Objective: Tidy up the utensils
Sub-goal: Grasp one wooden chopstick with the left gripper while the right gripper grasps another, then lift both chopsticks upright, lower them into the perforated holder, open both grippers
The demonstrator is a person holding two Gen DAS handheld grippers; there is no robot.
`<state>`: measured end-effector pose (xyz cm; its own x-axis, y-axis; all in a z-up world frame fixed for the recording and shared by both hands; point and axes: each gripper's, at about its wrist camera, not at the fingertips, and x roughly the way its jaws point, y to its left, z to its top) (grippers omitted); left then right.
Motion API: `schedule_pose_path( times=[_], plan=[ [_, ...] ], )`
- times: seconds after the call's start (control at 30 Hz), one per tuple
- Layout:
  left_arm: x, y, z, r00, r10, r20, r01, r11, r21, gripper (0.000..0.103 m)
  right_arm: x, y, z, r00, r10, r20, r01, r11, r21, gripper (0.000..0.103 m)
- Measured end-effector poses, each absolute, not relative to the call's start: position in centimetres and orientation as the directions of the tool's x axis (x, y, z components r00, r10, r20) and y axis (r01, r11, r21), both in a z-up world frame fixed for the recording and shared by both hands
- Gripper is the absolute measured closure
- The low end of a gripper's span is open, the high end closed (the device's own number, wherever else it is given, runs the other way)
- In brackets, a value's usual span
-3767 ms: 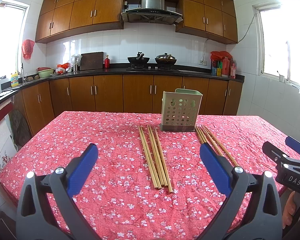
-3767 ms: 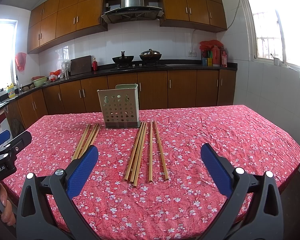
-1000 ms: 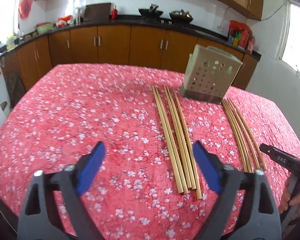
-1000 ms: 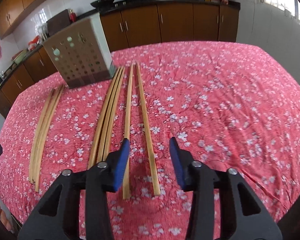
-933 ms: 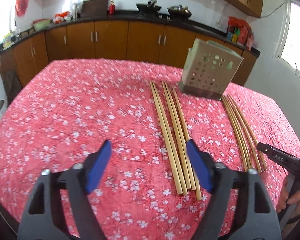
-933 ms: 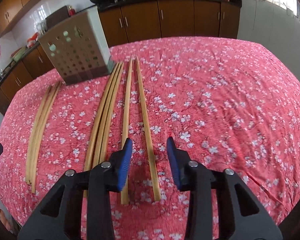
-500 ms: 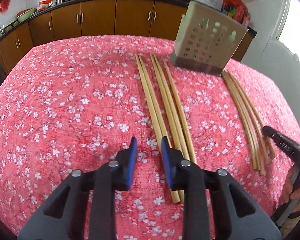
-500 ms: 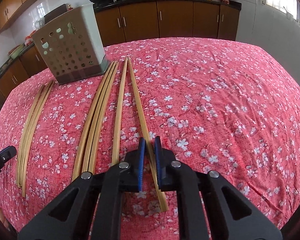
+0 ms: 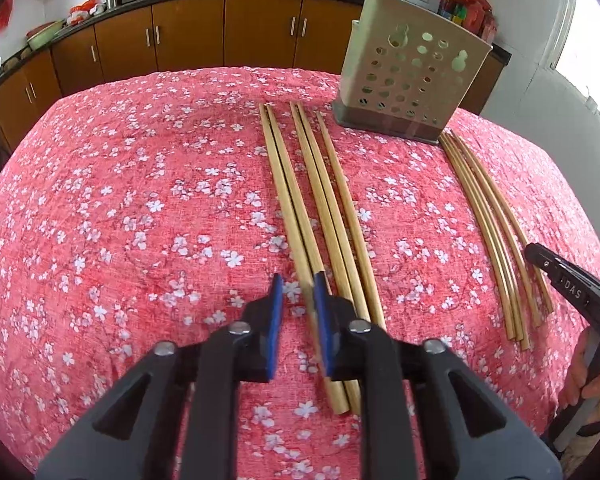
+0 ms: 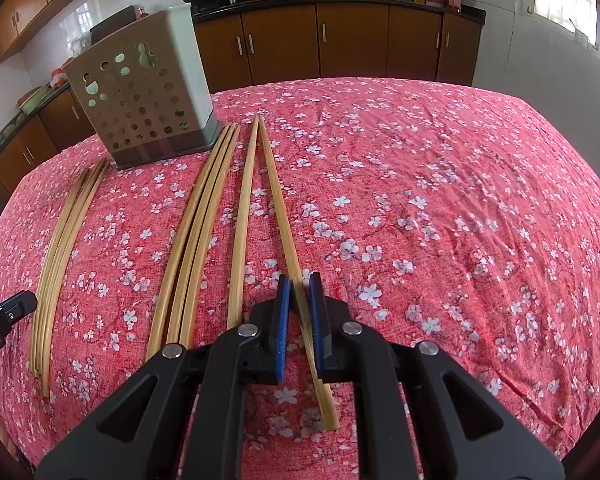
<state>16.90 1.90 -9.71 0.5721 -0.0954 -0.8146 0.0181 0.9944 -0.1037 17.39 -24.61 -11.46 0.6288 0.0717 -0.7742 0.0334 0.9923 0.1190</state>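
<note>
Long bamboo chopsticks lie in two groups on the red flowered tablecloth (image 9: 100,200), below a perforated beige utensil holder (image 9: 412,80). In the left wrist view my left gripper (image 9: 298,284) is nearly closed, low over the near ends of the left group of chopsticks (image 9: 324,216); a chopstick runs between its blue pads (image 9: 276,312). In the right wrist view my right gripper (image 10: 300,284) is shut on the rightmost chopstick (image 10: 278,200), which still lies on the cloth. The holder (image 10: 144,96) stands at the upper left there.
The second chopstick group (image 9: 488,232) lies to the right in the left wrist view, with the other gripper's tip (image 9: 564,280) beside it. Brown kitchen cabinets (image 9: 228,32) and a dark counter with woks run behind the table. The table edge is near at the bottom.
Both grippers have dropped down to the chopsticks' near ends and closed from wide open. The right one has closed on the rightmost chopstick; the left one has narrowed around one.
</note>
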Motion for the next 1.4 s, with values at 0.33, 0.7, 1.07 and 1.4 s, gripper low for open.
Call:
schedule_pose_path(
  times=[0.33, 0.7, 1.07, 1.4],
  plan=[
    [20.0, 4.1, -10.0, 0.588, -0.005, -0.809, -0.061, 0.997, -0.050, 0.095, 18.7, -25.6, -11.7, 0.641, 0.056, -0.765, 0.031, 0.995, 0.099, 0.094],
    [20.8, 8.5, -10.4, 0.639, -0.091, -0.764, -0.039, 0.988, -0.151, 0.094, 20.0, -28.9, -12.0, 0.650, 0.028, -0.759, 0.109, 0.986, 0.129, 0.094],
    [18.5, 8.1, -10.2, 0.639, -0.067, -0.766, -0.032, 0.993, -0.113, 0.094, 18.7, -28.1, -12.0, 0.649, 0.021, -0.761, 0.089, 0.991, 0.102, 0.095],
    [17.6, 8.3, -6.7, 0.696, -0.054, -0.716, -0.030, 0.994, -0.104, 0.095, 16.1, -29.1, -7.4, 0.754, 0.028, -0.656, 0.083, 0.987, 0.136, 0.095]
  ],
)
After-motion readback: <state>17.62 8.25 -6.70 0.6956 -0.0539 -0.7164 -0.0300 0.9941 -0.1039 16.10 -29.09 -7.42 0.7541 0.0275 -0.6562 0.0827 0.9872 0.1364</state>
